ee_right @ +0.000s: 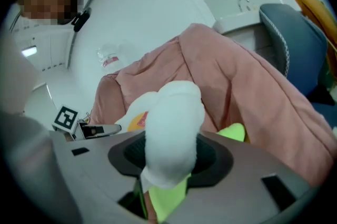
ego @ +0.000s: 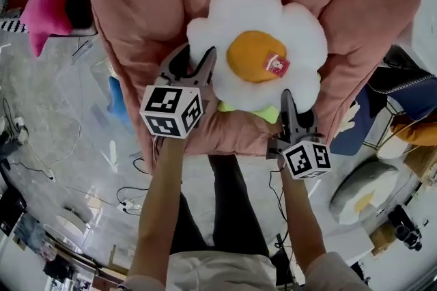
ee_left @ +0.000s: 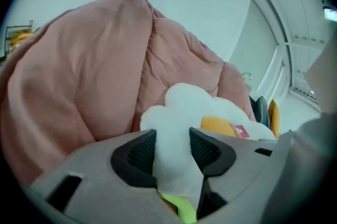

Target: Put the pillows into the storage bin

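Note:
A flower-shaped pillow (ego: 259,23) lies on a big pink cushioned seat (ego: 136,3). It has white petals, an orange centre, a red tag and a green leaf beneath. My left gripper (ego: 196,63) is shut on a petal at the pillow's left edge, and the left gripper view shows white plush (ee_left: 184,107) pinched between its ribbed pads (ee_left: 143,153). My right gripper (ego: 292,111) is shut on a lower right petal. In the right gripper view that petal (ee_right: 174,112) bulges up between the jaws, with green leaf below it.
A pink star pillow (ego: 48,6) sits at the upper left. A blue shape (ego: 117,102) lies on the floor left of the seat, inside what looks like a clear container. An egg-shaped pillow (ego: 362,190) lies at the lower right. Cables (ego: 130,199) cross the floor.

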The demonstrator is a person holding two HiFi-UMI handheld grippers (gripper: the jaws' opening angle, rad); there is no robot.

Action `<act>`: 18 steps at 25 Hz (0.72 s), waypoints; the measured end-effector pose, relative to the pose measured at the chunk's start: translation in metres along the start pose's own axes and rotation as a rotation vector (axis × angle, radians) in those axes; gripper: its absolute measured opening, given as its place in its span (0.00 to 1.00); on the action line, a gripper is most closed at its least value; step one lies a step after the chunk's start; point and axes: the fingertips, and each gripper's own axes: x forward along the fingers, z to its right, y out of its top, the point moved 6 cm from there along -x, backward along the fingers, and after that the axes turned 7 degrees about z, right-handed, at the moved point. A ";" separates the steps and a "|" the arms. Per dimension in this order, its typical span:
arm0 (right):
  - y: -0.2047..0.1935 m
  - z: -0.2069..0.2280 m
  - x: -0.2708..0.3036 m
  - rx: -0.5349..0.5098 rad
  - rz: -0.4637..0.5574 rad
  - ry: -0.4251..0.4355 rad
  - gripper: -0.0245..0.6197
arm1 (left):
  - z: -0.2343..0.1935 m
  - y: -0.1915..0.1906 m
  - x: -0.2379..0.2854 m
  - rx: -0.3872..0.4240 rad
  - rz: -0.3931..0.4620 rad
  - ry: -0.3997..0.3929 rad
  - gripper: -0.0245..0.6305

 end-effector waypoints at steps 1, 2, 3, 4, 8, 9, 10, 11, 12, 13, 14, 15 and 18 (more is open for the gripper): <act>0.001 -0.005 -0.001 -0.033 0.011 -0.004 0.32 | 0.001 0.004 -0.006 0.002 0.018 0.001 0.31; 0.003 -0.012 -0.002 -0.052 0.021 -0.003 0.32 | 0.001 0.009 -0.013 0.005 0.038 0.005 0.30; 0.005 -0.020 -0.002 -0.063 0.031 0.004 0.32 | 0.000 0.014 -0.020 0.008 0.058 0.010 0.29; 0.007 -0.029 -0.002 -0.071 0.041 0.018 0.32 | -0.003 0.020 -0.028 0.009 0.077 0.017 0.28; 0.020 -0.062 -0.007 -0.074 0.084 0.084 0.32 | -0.010 0.044 -0.064 0.011 0.158 0.033 0.26; 0.023 -0.070 -0.010 -0.073 0.097 0.102 0.32 | -0.011 0.050 -0.075 0.014 0.180 0.035 0.25; 0.026 -0.081 -0.013 -0.075 0.109 0.119 0.32 | -0.013 0.057 -0.087 0.016 0.202 0.035 0.25; 0.028 -0.092 -0.016 -0.078 0.120 0.134 0.32 | -0.016 0.063 -0.100 0.019 0.224 0.037 0.25; 0.029 -0.106 -0.019 -0.082 0.128 0.149 0.32 | -0.022 0.069 -0.114 0.022 0.245 0.040 0.24; 0.028 -0.121 -0.022 -0.086 0.134 0.164 0.32 | -0.028 0.074 -0.129 0.024 0.264 0.046 0.24; 0.026 -0.136 -0.026 -0.090 0.136 0.179 0.32 | -0.035 0.078 -0.144 0.024 0.279 0.053 0.24; 0.023 -0.152 -0.030 -0.093 0.136 0.192 0.32 | -0.043 0.081 -0.160 0.023 0.290 0.059 0.23; 0.011 -0.194 -0.042 -0.102 0.117 0.234 0.33 | -0.068 0.084 -0.206 0.016 0.305 0.082 0.23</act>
